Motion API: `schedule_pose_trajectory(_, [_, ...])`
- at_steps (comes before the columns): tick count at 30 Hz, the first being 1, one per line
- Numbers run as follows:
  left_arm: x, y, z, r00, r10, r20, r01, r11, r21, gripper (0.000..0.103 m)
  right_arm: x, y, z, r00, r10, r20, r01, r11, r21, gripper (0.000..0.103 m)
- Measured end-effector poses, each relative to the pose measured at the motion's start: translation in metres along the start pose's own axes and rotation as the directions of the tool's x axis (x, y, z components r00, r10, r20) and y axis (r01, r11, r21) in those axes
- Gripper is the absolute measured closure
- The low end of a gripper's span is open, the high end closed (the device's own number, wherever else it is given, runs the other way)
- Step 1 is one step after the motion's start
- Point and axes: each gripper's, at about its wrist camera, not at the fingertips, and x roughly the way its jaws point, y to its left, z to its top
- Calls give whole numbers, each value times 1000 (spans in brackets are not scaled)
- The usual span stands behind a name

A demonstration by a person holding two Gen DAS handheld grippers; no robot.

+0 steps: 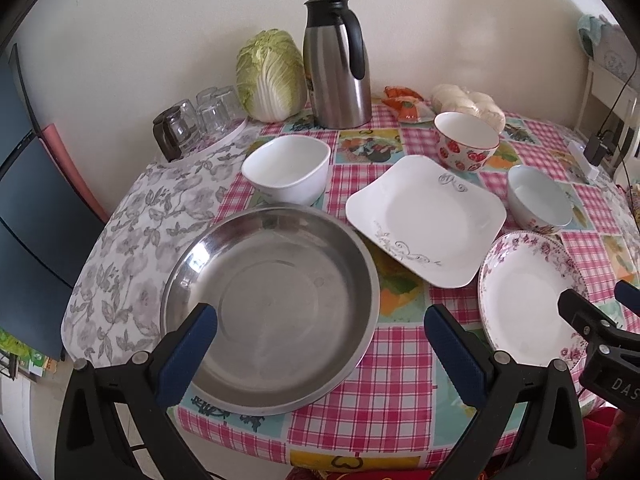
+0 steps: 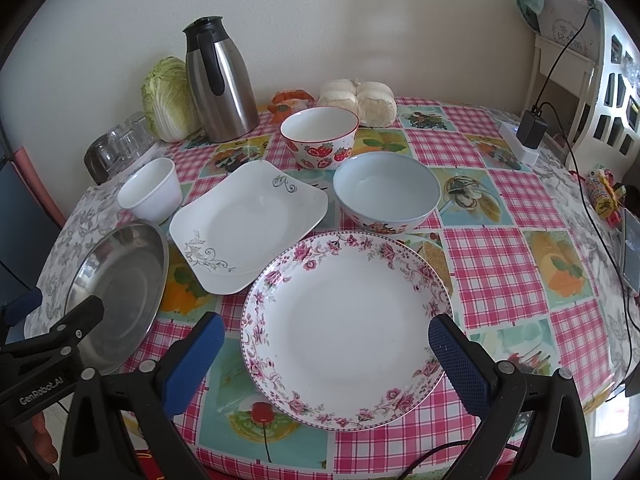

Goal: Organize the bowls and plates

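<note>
A steel round plate (image 1: 272, 304) lies at the table's near left, under my open, empty left gripper (image 1: 320, 320). A white square plate (image 1: 426, 216) lies in the middle. A pink-flowered round plate (image 2: 346, 324) lies near the front, under my open, empty right gripper (image 2: 326, 334). A plain white bowl (image 1: 288, 174), a strawberry bowl (image 2: 319, 136) and a pale blue bowl (image 2: 386, 190) stand behind the plates, all upright and apart. The steel plate (image 2: 120, 288) and square plate (image 2: 248, 226) also show in the right wrist view.
At the back stand a steel thermos jug (image 1: 336, 64), a cabbage (image 1: 270, 74), upturned glasses (image 1: 200, 120) on a tray, bagged buns (image 2: 358, 98) and a snack packet (image 1: 406, 104). A white power strip with a charger (image 2: 528, 136) sits at the right. The table edge (image 1: 320, 450) is close in front.
</note>
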Motion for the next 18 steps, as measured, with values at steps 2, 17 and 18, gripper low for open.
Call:
schedule_pose_trajectory(2, [-1,-1,0,1000,-3,3,3,1000,4,0,0,0,0,1000,0,2,0,1000,-2,0])
schedule_pose_trajectory(17, [2,10,0,997,-71,22,72,997,-39,0,-8,10,8,996,24,80,-23,1000,-18,0])
schedule_pose_trajectory(18, [3,12,0,997,-77,21,78,996,-46,0,-8,12,10,996,26,83,-24,999,-21,0])
